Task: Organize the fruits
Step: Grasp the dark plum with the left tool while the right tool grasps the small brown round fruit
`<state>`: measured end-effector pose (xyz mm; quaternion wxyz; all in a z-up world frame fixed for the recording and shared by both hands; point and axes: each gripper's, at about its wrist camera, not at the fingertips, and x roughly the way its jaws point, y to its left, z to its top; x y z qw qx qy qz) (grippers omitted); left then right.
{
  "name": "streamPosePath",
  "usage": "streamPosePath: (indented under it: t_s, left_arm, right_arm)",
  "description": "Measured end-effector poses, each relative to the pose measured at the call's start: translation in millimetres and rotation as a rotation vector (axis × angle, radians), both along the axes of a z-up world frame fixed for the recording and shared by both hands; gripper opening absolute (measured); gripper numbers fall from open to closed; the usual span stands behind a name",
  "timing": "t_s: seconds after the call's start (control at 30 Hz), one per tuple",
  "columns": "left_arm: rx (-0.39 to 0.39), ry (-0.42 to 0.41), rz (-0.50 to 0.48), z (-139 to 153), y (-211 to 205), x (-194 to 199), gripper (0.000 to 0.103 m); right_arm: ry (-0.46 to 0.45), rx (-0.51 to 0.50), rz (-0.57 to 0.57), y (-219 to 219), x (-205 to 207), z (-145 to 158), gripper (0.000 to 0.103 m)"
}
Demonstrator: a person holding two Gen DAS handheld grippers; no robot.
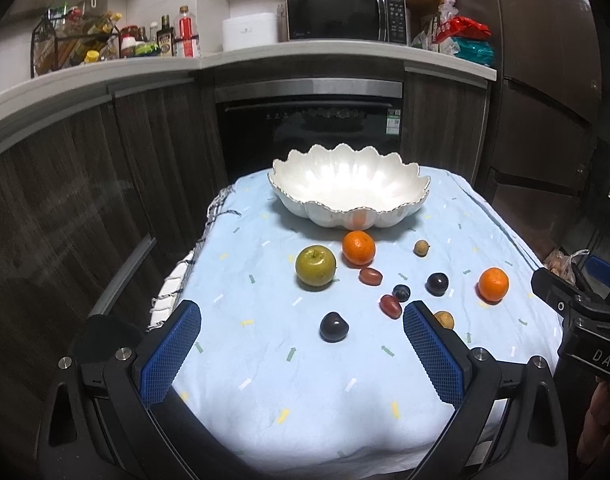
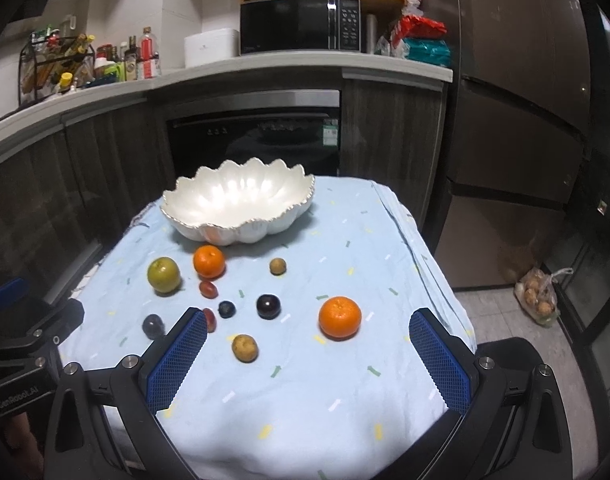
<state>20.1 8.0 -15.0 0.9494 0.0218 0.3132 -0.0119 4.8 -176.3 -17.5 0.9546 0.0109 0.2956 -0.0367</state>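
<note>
left gripper (image 1: 301,320) fingers spread, empty | right gripper (image 2: 307,330) same | fruits loose on bench cloth (image 2: 305,400) before empty bowl (image 2: 241,204) | orange (image 2: 340,317) firm, rolls: grip across middle | plum (image 1: 333,326) softer, squeeze lightly

White bowl (image 1: 349,184) (silver rim); pale blue cloth (image 1: 305,392), confetti dashes; two oranges (image 2: 340,317); green apple (image 1: 315,267)

A microwave (image 2: 301,26) is set on a pale counter (image 2: 265,65) above dark wood cabinets (image 2: 389,128) and a built-in oven (image 2: 257,136), beside a tall dark refrigerator (image 2: 521,92).
</note>
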Motion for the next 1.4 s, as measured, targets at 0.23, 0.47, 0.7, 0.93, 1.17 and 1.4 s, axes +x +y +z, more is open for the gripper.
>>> streamPosePath:
  t_s: [0.23,0.47,0.7,0.93,1.17,1.4]
  left_arm:
    - [-0.006,0.039,0.01,-9,0,18,0.103]
    - [-0.004,0.073,0.011,-18,-3,33,0.103]
    - [-0.004,0.119,0.007,-29,-5,52,0.103]
    - [0.013,0.156,-0.008,-38,-7,66,0.103]
    - [0.019,0.219,-0.016,-52,-7,73,0.103]
    - [0.024,0.26,-0.023,-62,-8,79,0.103]
  right_arm:
    - [0.045,-0.009,-0.012,-2,15,-9,0.103]
    - [0.088,-0.017,-0.014,-2,31,-18,0.103]
    - [0.127,-0.021,0.001,-1,48,-28,0.103]
    - [0.153,-0.029,0.057,11,60,-37,0.103]
    - [0.193,-0.017,0.081,17,67,-47,0.102]
    - [0.224,-0.015,0.121,25,74,-57,0.099]
